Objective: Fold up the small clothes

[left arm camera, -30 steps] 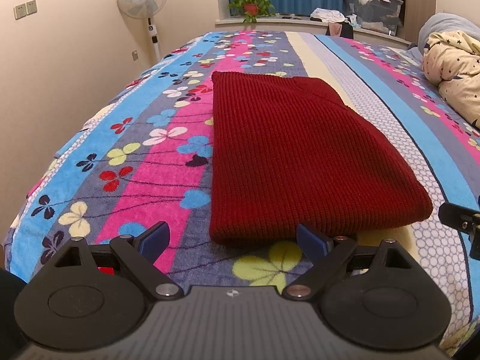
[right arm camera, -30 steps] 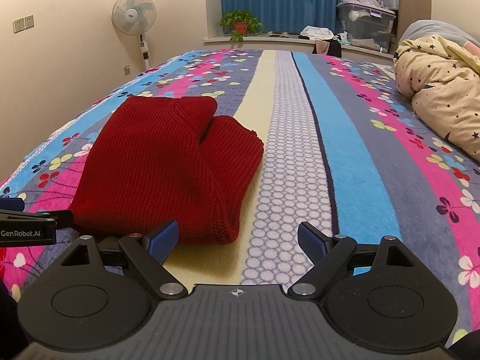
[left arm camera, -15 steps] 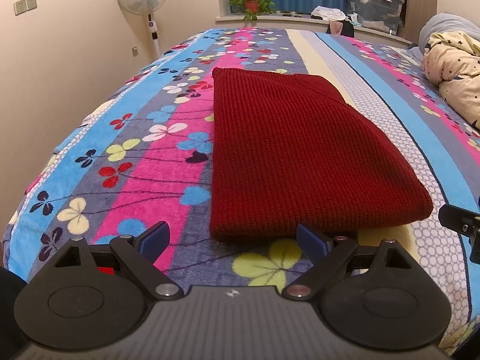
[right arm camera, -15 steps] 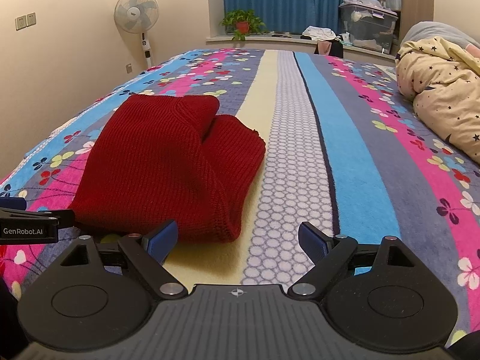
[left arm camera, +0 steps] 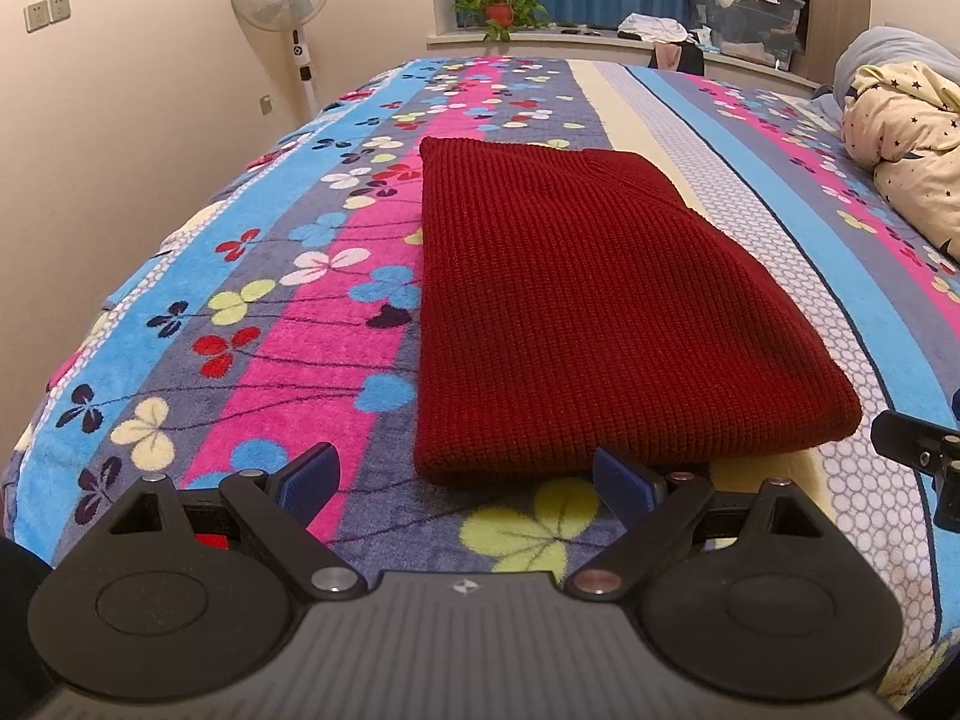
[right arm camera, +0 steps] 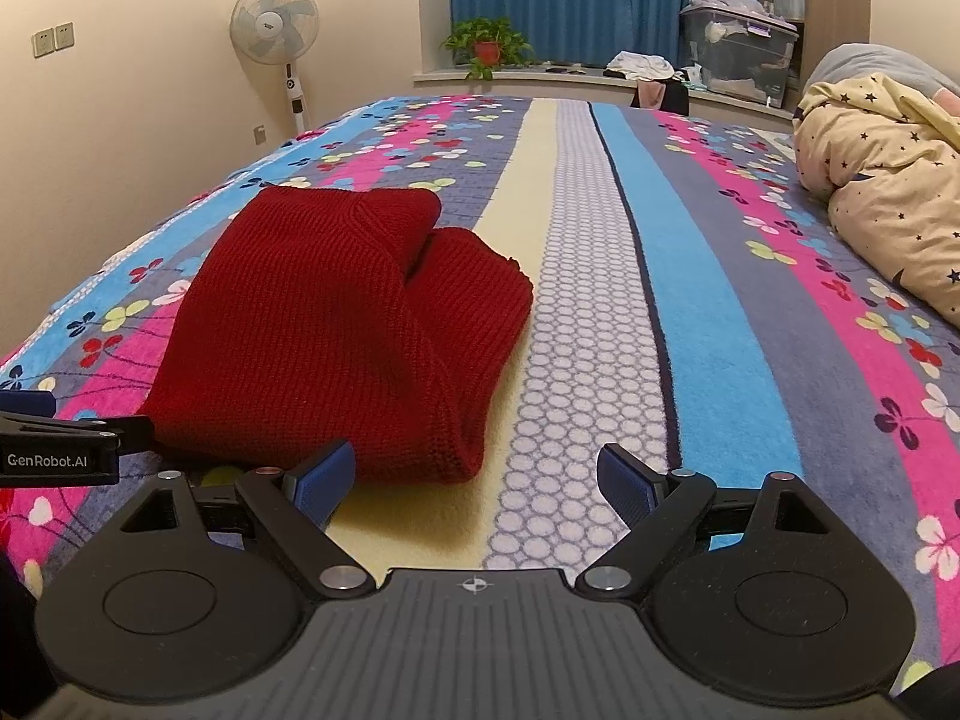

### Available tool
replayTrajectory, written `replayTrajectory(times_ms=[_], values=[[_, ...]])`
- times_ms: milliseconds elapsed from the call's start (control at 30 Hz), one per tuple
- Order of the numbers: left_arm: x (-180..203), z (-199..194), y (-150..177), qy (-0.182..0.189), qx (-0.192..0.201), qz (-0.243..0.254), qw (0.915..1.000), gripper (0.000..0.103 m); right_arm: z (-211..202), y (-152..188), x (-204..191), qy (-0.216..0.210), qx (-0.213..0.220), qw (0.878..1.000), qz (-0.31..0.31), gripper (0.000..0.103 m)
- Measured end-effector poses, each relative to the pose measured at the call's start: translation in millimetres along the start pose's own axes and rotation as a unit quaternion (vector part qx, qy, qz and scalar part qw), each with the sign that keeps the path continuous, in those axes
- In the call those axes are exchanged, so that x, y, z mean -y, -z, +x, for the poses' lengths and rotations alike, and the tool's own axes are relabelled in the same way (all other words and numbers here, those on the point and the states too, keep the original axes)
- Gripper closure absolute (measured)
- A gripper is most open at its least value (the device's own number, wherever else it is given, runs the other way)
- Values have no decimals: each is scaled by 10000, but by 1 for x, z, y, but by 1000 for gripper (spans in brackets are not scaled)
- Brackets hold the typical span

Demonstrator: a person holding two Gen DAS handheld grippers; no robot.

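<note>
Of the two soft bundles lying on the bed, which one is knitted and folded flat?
The dark red sweater, just ahead of both grippers. Its ribbed knit lies folded flat, whereas the cream star-printed quilt is bunched up at the far right.

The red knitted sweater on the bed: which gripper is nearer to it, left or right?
Left. The left gripper faces the red sweater's near edge, fingers open just before it. The right gripper is off its right corner, pointing mostly at bare blanket.
</note>
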State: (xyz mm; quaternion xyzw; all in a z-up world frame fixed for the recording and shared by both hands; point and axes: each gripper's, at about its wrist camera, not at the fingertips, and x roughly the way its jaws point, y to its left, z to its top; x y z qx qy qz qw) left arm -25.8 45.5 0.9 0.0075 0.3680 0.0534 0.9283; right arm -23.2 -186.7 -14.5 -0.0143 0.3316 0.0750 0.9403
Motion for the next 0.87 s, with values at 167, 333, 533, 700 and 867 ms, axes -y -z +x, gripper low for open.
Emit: replayTrajectory(times_ms=[167,333,533,700,867], values=[[1,0,0,10,11,13,10000,9,0,1,0,-1,3,10000,0,14],[1,0,0,9,16,22,10000,9,0,1,0,-4,3,10000,-5,14],[1,0,0,14,24,23,10000,9,0,1,0,-4,3,10000,-2,14],[2,-1,-1,39,50,53,10000,9,0,1,0,-4,3,10000,-1,14],[1,-2,-1,66,92,71,9999,9,0,1,0,-3,5,10000,-3,14]])
